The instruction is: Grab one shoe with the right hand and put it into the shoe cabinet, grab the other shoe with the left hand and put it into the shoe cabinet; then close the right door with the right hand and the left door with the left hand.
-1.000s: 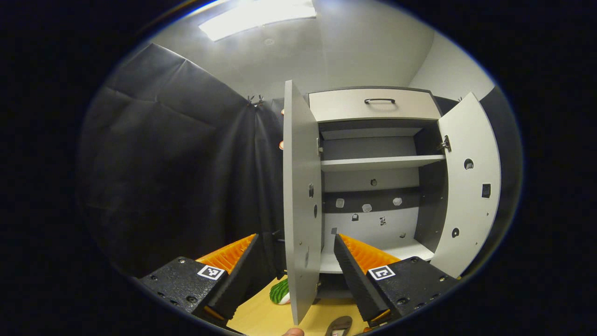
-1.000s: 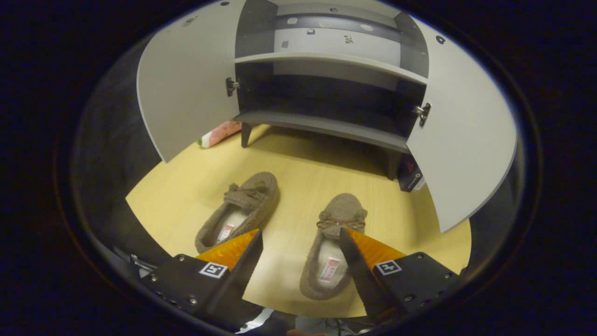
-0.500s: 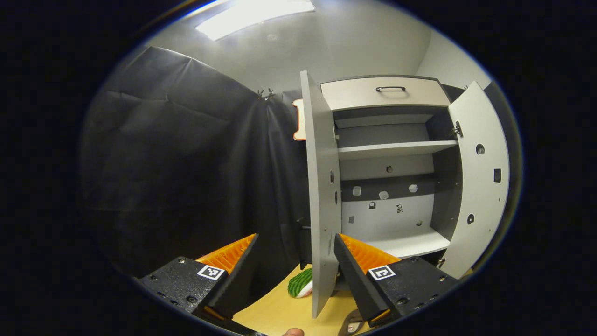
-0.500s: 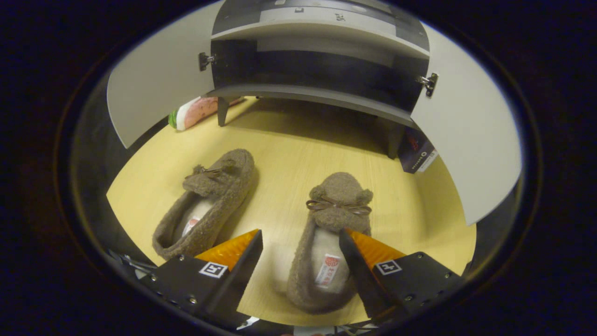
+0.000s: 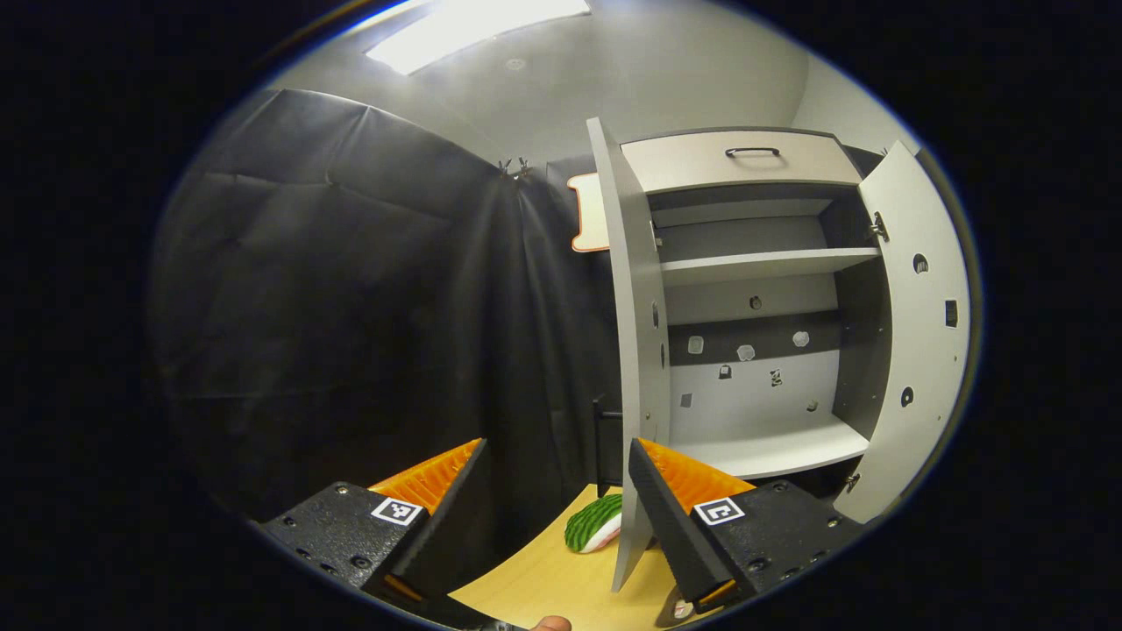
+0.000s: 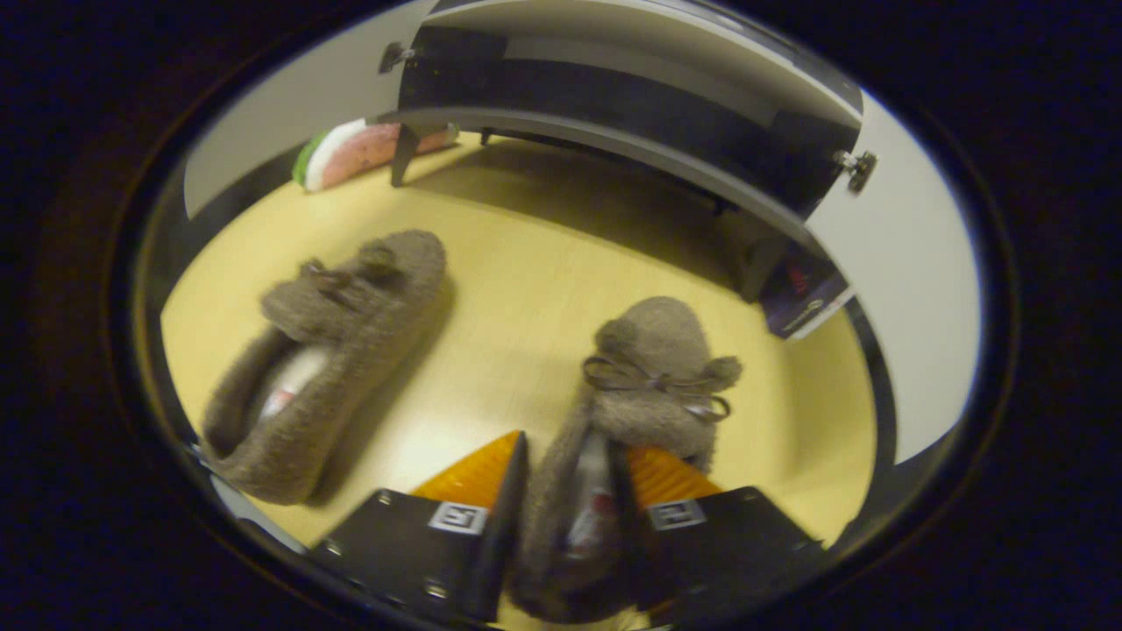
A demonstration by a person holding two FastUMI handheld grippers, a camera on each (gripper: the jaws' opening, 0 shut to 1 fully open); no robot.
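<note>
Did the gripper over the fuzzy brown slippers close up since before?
Yes. The right gripper closed inward onto the right fuzzy brown slipper, which lies on the yellow table.

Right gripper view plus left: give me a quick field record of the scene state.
right claw: shut on right shoe
left claw: open, holding nothing
left shoe: lying on the wooden floor, untouched
cabinet doors: left door and right door both open
cabinet shelves: no shoes on them
extra: watermelon-slice toy beside the cabinet leg

2 brown fuzzy shoes [image 6: 653,368] on pale yellow floor [image 6: 526,289]
</note>
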